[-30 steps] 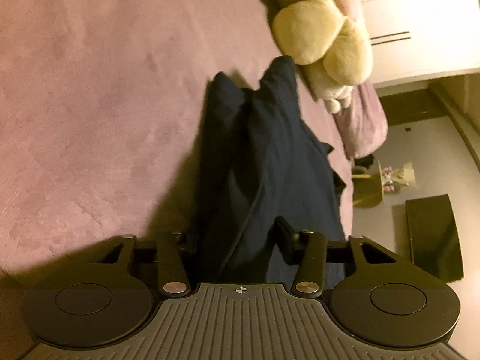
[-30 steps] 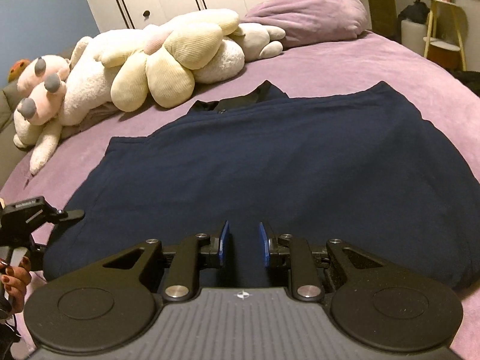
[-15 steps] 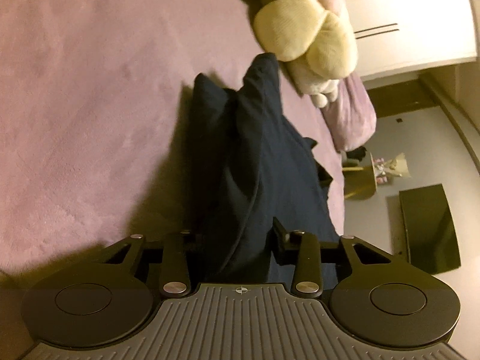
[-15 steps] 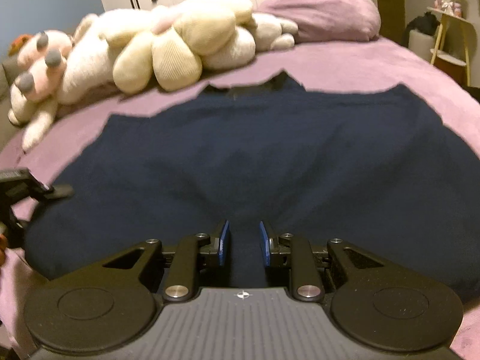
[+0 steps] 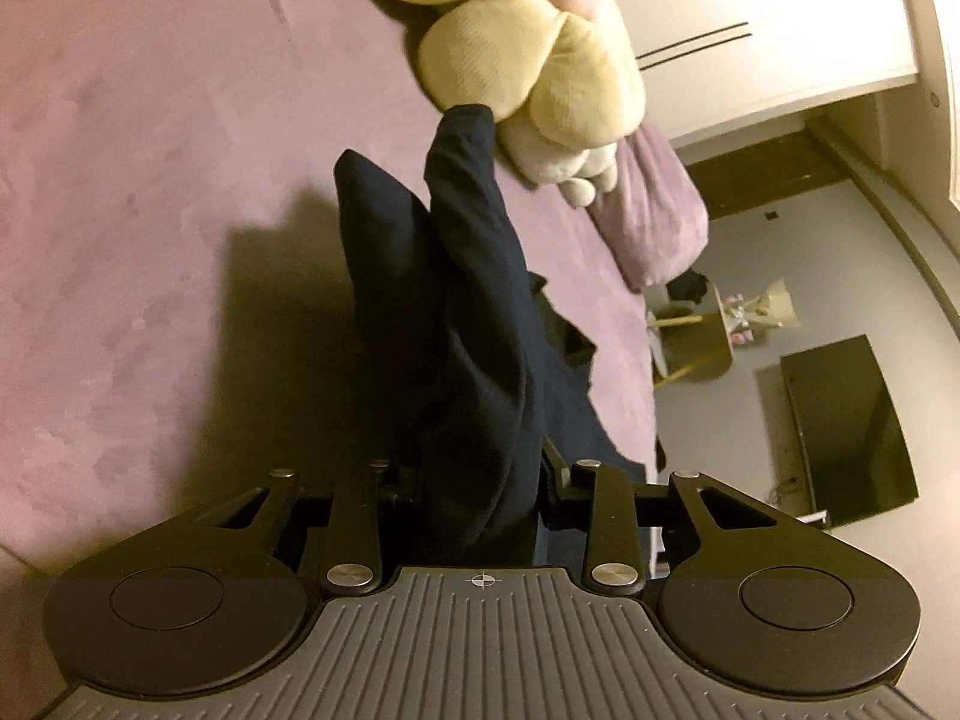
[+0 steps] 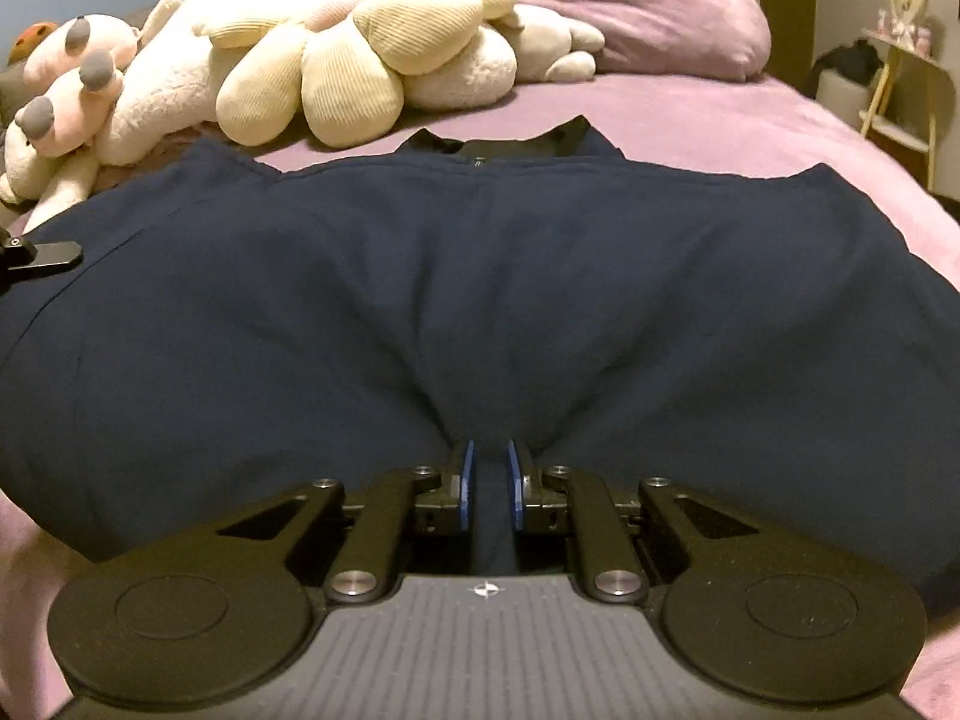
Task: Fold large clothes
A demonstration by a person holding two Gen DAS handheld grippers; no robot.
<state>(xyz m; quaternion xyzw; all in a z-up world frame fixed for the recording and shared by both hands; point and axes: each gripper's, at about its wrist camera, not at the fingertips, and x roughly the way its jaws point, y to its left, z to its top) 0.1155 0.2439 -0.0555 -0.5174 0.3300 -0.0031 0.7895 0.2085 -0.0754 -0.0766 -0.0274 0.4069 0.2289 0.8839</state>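
1. Left wrist view: left gripper (image 5: 480, 480), jaws just been closing, clenched on a thick bunch of the dark navy garment (image 5: 462, 324). The cloth fills the gap between the fingers and runs away from them in raised folds, lifted off the bed (image 5: 150, 180).
2. Left wrist view: the garment's far corner ends just beside a cream plush toy (image 5: 528, 42) lying at the bed's far edge. A dark shadow falls on the purple cover left of the folds.
3. Left wrist view: a purple pillow (image 5: 654, 222) lies beyond the toy; off the bed stand a white wardrobe (image 5: 750, 18), a small side table (image 5: 702, 342) and a dark screen (image 5: 846, 426).
4. Right wrist view: right gripper (image 6: 487, 483), jaws just been closing, its blue pads (image 6: 467, 483) pinching a narrow ridge of the garment (image 6: 480, 276) at its near hem. Creases fan out from the pinch.
5. Right wrist view: the garment lies spread wide across the middle of the bed (image 6: 750, 126), collar towards the far edge, hem towards the near edge.
6. Right wrist view: plush toys (image 6: 336, 54) are piled along the bed's far edge, touching or just short of the garment's far left corner; the pillow (image 6: 660, 18) lies at the far right.
7. Right wrist view: a black part of the left gripper (image 6: 42, 255) shows at the garment's left edge; its grip cannot be told from here.
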